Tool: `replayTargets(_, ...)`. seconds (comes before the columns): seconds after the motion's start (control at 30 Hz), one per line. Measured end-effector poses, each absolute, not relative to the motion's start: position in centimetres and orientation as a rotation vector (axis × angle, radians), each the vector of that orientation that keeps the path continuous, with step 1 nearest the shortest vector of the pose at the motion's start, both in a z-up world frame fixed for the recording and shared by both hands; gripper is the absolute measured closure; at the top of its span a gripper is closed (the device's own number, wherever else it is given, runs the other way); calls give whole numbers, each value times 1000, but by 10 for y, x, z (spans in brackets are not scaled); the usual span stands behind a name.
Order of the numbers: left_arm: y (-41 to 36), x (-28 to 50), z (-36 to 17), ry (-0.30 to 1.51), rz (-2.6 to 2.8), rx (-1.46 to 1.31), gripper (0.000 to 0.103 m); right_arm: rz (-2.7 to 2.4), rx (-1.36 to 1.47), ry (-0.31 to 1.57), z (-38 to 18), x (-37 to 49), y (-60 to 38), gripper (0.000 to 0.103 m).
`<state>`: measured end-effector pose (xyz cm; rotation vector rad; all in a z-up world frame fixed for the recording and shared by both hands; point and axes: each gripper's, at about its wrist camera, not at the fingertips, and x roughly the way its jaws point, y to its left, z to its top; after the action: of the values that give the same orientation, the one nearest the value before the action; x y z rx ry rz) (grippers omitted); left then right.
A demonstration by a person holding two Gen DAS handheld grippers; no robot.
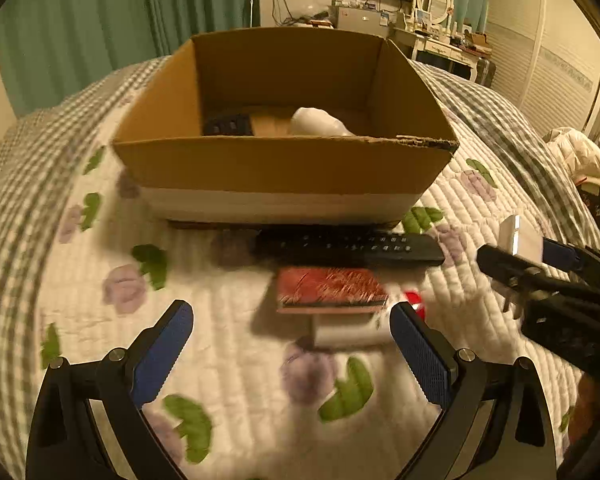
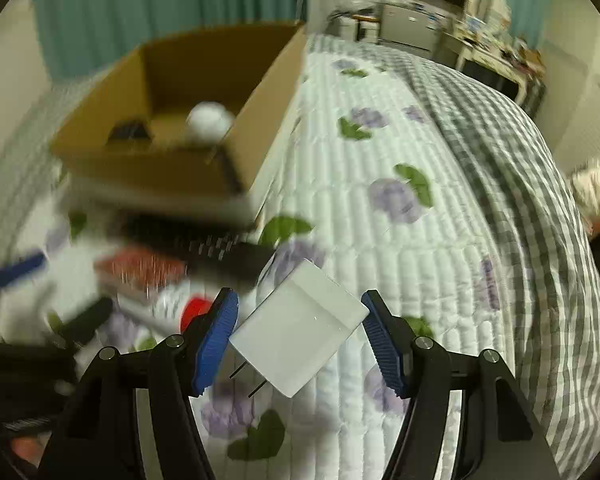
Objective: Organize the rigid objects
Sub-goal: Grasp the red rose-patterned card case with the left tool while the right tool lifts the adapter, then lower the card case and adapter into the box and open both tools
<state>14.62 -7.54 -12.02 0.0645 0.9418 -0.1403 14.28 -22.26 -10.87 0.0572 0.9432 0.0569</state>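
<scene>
An open cardboard box (image 1: 284, 168) stands on the bed and holds a white rounded object (image 1: 320, 122) and a dark item (image 1: 228, 125). In front of it lie a black remote (image 1: 348, 249), a red-topped flat box (image 1: 332, 290) and a white item with a red cap (image 1: 414, 300). My left gripper (image 1: 292, 340) is open and empty just short of the red box. My right gripper (image 2: 300, 332) is shut on a white plug charger (image 2: 300, 328), held above the quilt; it shows at the right of the left wrist view (image 1: 518, 240).
The bed has a white quilt with purple flowers (image 2: 396, 200) and a grey checked blanket (image 2: 520, 184) on the right. White clothing (image 1: 580, 160) lies at the bed's right edge. A dresser and TV stand far behind.
</scene>
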Motion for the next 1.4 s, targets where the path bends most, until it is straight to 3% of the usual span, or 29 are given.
replayTargets(0.2,-90,176,-138,984,-167,70,7,36,72,978,-121,148,-227,39)
replayTargets(0.23,-93,181,-145,1010,-173,80,13,41,81,981,-123,147,-228,39)
replayTargets(0.27,-94,184,-149,1025,-184,84,27,40,86,984,-125,148,-229,39)
replayTargets(0.3,-95,186,-153,1037,-195,82,32,37,81,987,-127,150,-228,39)
replayTargets(0.7,-91,151,-137,1029,-243,116,33,40,92,985,-118,140,-231,39)
replayTargets(1.07,-61,109,-57,864,-174,54,33,68,-2,828,-35,104,-201,39)
replayTargets(1.4,-18,158,6,720,-135,0,33,150,-87,717,41,150,-169,39)
